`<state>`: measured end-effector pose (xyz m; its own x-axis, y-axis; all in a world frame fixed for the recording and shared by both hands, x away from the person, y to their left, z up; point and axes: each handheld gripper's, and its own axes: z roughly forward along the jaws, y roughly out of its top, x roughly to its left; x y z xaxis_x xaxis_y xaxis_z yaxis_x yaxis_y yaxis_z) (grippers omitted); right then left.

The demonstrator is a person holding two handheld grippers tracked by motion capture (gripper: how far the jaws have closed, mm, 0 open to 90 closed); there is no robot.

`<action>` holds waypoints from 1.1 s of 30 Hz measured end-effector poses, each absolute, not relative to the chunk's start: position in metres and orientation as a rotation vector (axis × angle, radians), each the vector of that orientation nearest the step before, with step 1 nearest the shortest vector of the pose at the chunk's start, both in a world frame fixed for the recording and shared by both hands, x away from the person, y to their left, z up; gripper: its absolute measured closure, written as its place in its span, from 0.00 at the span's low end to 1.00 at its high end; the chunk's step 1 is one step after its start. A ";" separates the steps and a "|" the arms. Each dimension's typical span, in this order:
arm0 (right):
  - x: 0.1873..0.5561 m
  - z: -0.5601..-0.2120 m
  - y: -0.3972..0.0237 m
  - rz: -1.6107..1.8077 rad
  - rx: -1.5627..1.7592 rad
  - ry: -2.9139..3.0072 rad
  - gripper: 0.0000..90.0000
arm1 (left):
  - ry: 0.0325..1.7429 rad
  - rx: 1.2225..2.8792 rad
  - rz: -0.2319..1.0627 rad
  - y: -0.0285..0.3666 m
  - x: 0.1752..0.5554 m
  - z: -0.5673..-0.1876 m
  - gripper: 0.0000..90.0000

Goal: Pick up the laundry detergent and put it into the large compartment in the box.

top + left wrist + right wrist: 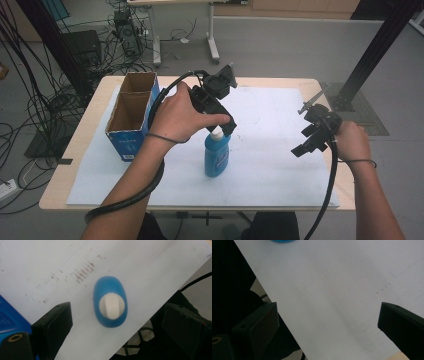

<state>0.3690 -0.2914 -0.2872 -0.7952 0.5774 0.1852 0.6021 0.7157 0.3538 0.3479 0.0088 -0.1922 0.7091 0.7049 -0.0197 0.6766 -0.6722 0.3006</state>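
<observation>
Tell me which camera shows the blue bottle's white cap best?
The left gripper view: it looks straight down on the white cap, fully visible. The high view shows the cap small, partly behind the left claw. The right gripper view catches the blue bottle at its edge.

You have one blue bottle (216, 156) with one white cap (111, 306), one open cardboard box (131, 116) with two compartments at far left, and one white sheet (280, 150).

No readable text anywhere. Pale print on blue carton (127, 145) at table's (75, 150) left edge, too blurred to read. Label on blue bottle (216, 156) near front edge, too small to make out.
</observation>
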 end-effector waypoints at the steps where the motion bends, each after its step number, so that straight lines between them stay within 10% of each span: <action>1: 0.369 -0.287 -0.291 -0.623 -0.986 -2.849 0.04 | 1.094 2.632 0.139 0.008 0.349 -0.195 0.11; 33: 0.370 -0.293 -0.291 -0.625 -0.986 -2.838 0.04 | 1.163 2.616 0.096 0.004 0.361 -0.244 0.10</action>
<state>0.3697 -0.2906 -0.2931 -0.7910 0.5788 0.1983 0.6085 0.7108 0.3527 0.3612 0.0036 -0.2440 0.6745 0.7365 -0.0510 0.7182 -0.6386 0.2764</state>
